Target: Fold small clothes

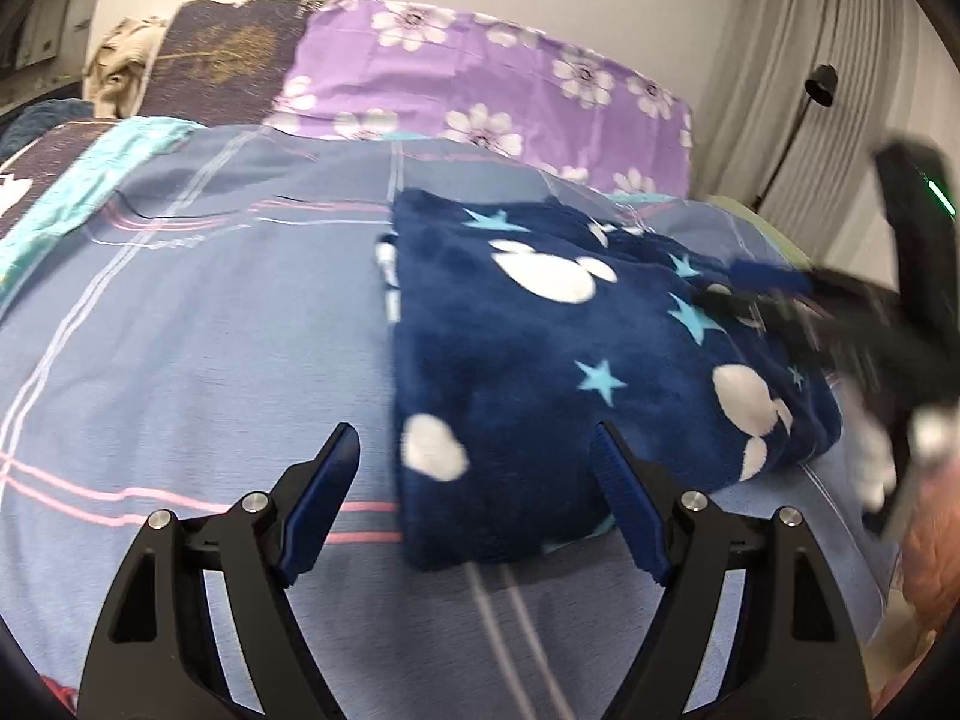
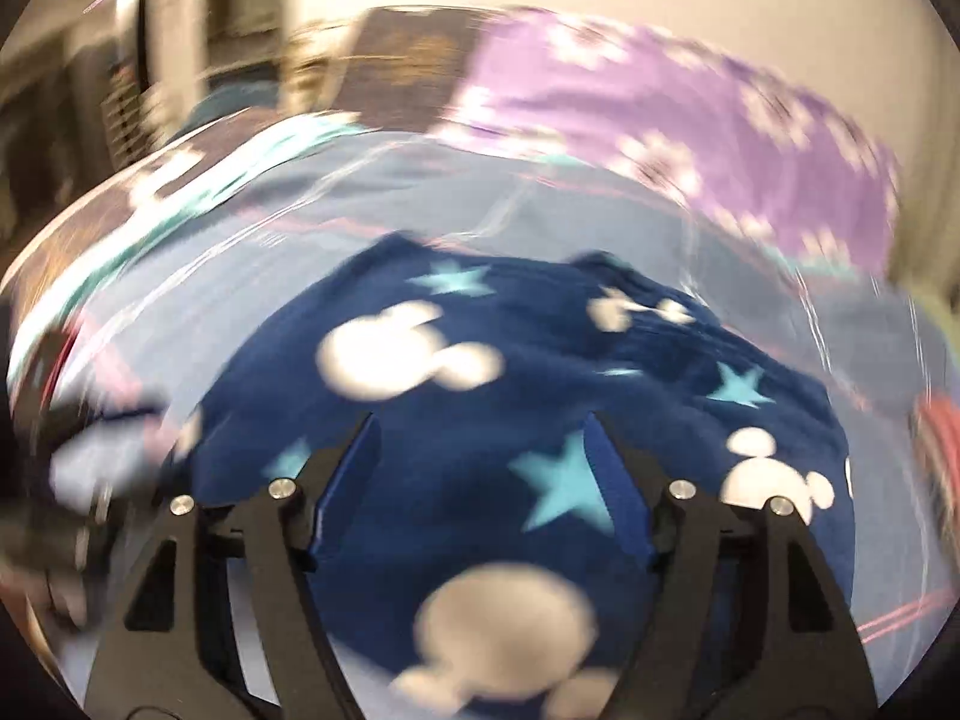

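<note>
1. Jaws of left gripper (image 1: pixel 474 450) spread wide, empty; right gripper (image 2: pixel 483 438) jaws parted over fleece, nothing clamped.
2. Folded navy fleece garment (image 1: pixel 540 360) with white mouse heads and stars lies on blue plaid bedsheet (image 1: pixel 210 330).
3. Purple floral pillow (image 1: pixel 480 84) behind.

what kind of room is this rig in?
Most likely a bedroom: the navy fleece garment lies on a plaid bedsheet, with a purple floral pillow behind and curtains alongside.

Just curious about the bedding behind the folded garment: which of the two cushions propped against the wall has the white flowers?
The purple cushion on the right; the dark cushion beside it has a brownish pattern instead.
</note>
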Demonstrator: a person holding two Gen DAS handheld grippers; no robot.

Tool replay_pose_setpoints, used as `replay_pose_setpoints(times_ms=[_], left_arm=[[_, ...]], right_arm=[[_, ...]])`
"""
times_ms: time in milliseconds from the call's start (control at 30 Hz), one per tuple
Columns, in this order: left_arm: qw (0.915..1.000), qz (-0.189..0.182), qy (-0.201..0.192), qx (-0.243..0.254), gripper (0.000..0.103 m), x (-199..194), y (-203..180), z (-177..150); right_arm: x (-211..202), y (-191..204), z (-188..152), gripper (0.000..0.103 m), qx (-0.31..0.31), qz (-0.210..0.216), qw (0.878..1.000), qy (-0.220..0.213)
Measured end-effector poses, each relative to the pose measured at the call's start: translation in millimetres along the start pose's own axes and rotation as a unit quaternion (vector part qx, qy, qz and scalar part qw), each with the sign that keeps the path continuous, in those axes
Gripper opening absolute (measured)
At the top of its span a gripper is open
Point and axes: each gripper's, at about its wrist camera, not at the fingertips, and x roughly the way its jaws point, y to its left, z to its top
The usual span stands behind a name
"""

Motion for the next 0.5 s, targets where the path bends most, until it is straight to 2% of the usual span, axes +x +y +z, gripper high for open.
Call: replay_pose_setpoints(times_ms=[200, 333, 500], left_arm=[[0.9994, 0.028, -0.006, -0.020, 0.081, -12.0, 19.9, -0.5], [0.9988, 0.029, -0.001, -0.040, 0.081, -11.6, 28.8, -3.0], [0.9985, 0.032, 0.001, -0.045, 0.081, -13.3, 36.2, -4.9]], right_arm=[[-18.6, 71.9, -29.2, 0.076, -0.122, 0.032, 0.992, -0.017], [-18.3, 119.1, -48.8, 0.076, -0.214, 0.015, 0.976, -0.034], [0.7, 145.4, -58.5, 0.078, -0.264, -0.016, 0.963, -0.048]])
